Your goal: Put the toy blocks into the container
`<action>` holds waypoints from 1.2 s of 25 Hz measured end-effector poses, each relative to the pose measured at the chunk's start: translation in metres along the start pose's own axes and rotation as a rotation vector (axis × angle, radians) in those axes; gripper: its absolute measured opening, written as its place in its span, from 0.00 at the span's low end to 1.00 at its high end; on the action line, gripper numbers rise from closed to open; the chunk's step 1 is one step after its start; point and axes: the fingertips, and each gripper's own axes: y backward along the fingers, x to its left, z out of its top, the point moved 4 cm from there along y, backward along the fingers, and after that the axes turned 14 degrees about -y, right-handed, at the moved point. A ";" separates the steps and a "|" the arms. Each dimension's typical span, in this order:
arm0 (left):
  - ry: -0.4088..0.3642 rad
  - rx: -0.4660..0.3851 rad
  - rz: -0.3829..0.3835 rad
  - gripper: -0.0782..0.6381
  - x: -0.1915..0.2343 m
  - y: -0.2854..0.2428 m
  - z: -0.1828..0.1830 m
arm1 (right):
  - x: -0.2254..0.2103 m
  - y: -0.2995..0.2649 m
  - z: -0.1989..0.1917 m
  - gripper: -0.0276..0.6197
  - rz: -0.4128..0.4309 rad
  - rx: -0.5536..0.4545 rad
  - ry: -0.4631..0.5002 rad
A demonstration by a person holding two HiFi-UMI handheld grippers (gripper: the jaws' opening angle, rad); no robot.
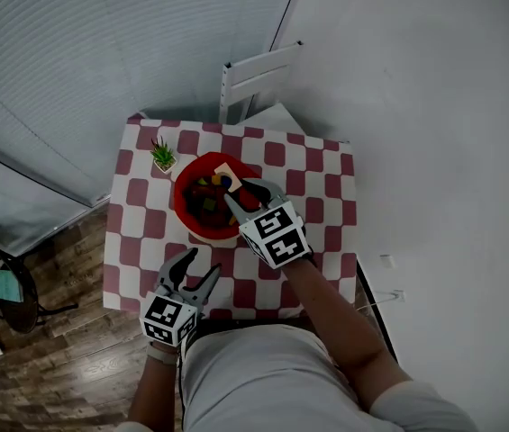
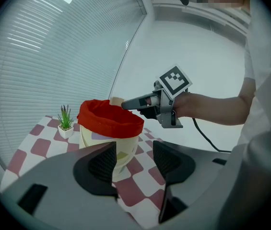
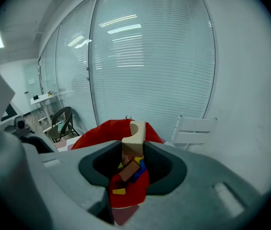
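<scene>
Container: round cream tub with a red fabric liner (image 1: 179, 202) (image 2: 107, 120) (image 3: 97, 134), upright on the red-and-white checked tablecloth (image 1: 326, 207) (image 2: 34, 145), a little left of the table's centre.
Contents: a jumble of coloured toy blocks (image 1: 207, 198) (image 3: 128, 172) on the red bottom, with brown, blue and yellow pieces among them.
Right gripper (image 1: 239, 190) (image 3: 134, 145): reaching in over the tub's right rim, pinching a pale wooden block with a half-round notch (image 1: 226, 170) (image 3: 136, 134).
Held block: gripped between the two jaw pads, poised just above the opening at the tub's far side, clear of the pieces below.
Left gripper (image 1: 198, 266) (image 2: 134, 159): low by the table's near edge, jaws spread, nothing between them but a view of the tub's cream wall and the cloth.
Surroundings: small green plant in a white pot (image 1: 163, 156) (image 2: 65, 124) just left of the tub and apart from it; white chair (image 1: 259, 75) (image 3: 195, 128) beyond the table's far edge.
</scene>
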 end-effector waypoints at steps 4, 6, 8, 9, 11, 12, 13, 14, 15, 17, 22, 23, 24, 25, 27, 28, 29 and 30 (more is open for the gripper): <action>0.002 0.004 -0.004 0.42 0.004 -0.003 -0.002 | -0.001 -0.012 0.004 0.27 -0.001 0.031 0.022; 0.008 0.004 -0.001 0.42 0.007 -0.004 -0.003 | -0.001 -0.018 0.004 0.27 0.001 0.047 0.021; 0.015 0.005 0.001 0.42 0.009 -0.004 -0.004 | -0.001 -0.024 0.003 0.27 0.006 0.062 0.023; 0.018 0.007 0.001 0.42 0.010 -0.004 -0.004 | -0.001 -0.026 0.002 0.27 0.006 0.065 0.029; 0.020 0.013 -0.001 0.42 0.011 -0.005 -0.004 | -0.001 -0.027 0.003 0.27 0.005 0.059 0.046; 0.021 0.014 0.000 0.42 0.012 -0.005 -0.005 | -0.001 -0.027 0.004 0.27 0.006 0.055 0.048; 0.022 0.015 0.002 0.42 0.012 -0.005 -0.005 | -0.002 -0.027 0.004 0.29 0.007 0.051 0.043; 0.023 0.016 0.004 0.42 0.013 -0.006 -0.005 | -0.003 -0.026 0.003 0.29 0.010 0.048 0.033; 0.022 0.016 0.005 0.42 0.013 -0.006 -0.005 | -0.004 -0.025 0.002 0.29 0.013 0.045 0.021; 0.018 0.019 0.006 0.42 0.013 -0.006 -0.005 | -0.006 -0.022 -0.001 0.29 0.020 0.038 0.003; 0.003 0.019 0.008 0.42 0.010 -0.009 0.002 | -0.009 -0.005 -0.006 0.29 0.033 0.001 -0.026; -0.001 0.018 0.008 0.42 0.008 -0.010 0.004 | -0.010 0.000 -0.006 0.29 0.037 -0.010 -0.034; -0.006 0.019 0.007 0.42 0.006 -0.010 0.006 | -0.010 0.005 -0.007 0.29 0.041 -0.020 -0.044; -0.013 0.021 0.006 0.42 0.005 -0.011 0.008 | -0.011 0.010 -0.007 0.29 0.045 -0.031 -0.052; -0.026 0.023 0.004 0.42 0.001 -0.013 0.012 | -0.013 0.021 -0.008 0.29 0.049 -0.050 -0.065; -0.033 0.023 0.004 0.42 -0.001 -0.014 0.015 | -0.014 0.026 -0.010 0.29 0.052 -0.059 -0.070; -0.039 0.023 0.006 0.42 -0.003 -0.015 0.017 | -0.015 0.032 -0.011 0.29 0.055 -0.068 -0.074; -0.045 0.022 0.008 0.42 -0.005 -0.015 0.019 | -0.016 0.037 -0.013 0.29 0.059 -0.078 -0.079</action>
